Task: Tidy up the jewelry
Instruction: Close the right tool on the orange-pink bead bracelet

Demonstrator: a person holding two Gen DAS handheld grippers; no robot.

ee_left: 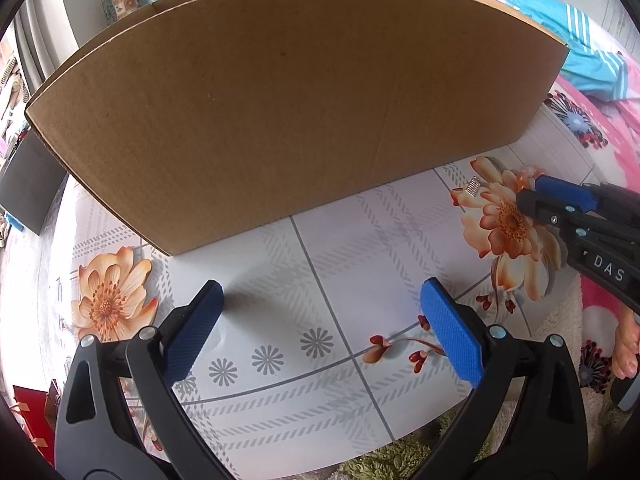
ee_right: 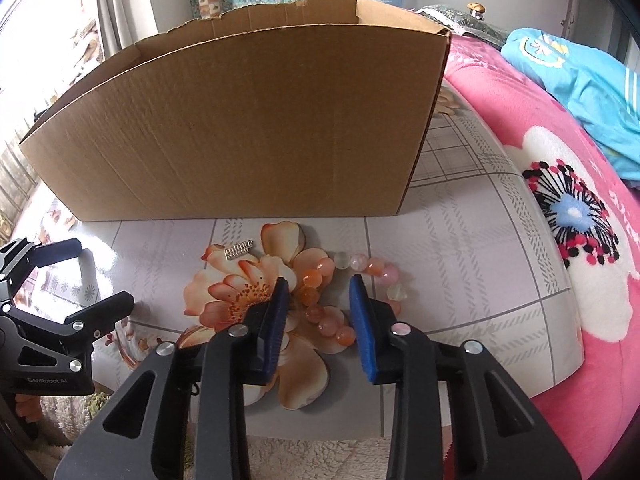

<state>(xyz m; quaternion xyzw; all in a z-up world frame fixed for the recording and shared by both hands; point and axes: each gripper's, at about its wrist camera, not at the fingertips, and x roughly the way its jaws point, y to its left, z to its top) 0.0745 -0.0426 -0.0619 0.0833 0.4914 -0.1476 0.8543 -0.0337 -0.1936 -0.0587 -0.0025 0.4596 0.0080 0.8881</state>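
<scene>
1. Right gripper (ee_right: 318, 284) first: its blue pads (ee_right: 362, 320) stand moderately apart, nothing clamped, tips low over the table (ee_right: 460, 248).
2. Between and just beyond those tips lies the bracelet (ee_right: 352, 300), a loop of orange, pink and pale beads lying flat on the table's printed flower (ee_right: 256, 296). The near beads sit in the gap between the pads; whether either pad touches a bead, I cannot tell.
3. Left of the bracelet, a small silver clip (ee_right: 239, 250) lies on the flower's upper petals, apart from the beads and near the box.
4. Over to the left gripper (ee_left: 322, 292): pads (ee_left: 450, 330) spread wide, empty, above bare patterned tabletop.
5. From that left view the right gripper (ee_left: 536, 192) reaches in from the right edge, tips over the same flower (ee_left: 508, 220), with the clip (ee_left: 473, 187) just left of it and a few beads (ee_left: 528, 174) peeking past its tip.
6. Behind everything stands an open cardboard box (ee_right: 240, 128), upright on the table, its near wall facing both grippers; its inside is hidden from both views.
7. Right of the table, a pink blanket (ee_right: 560, 280) with a light blue garment (ee_right: 592, 92) lying on it.
</scene>
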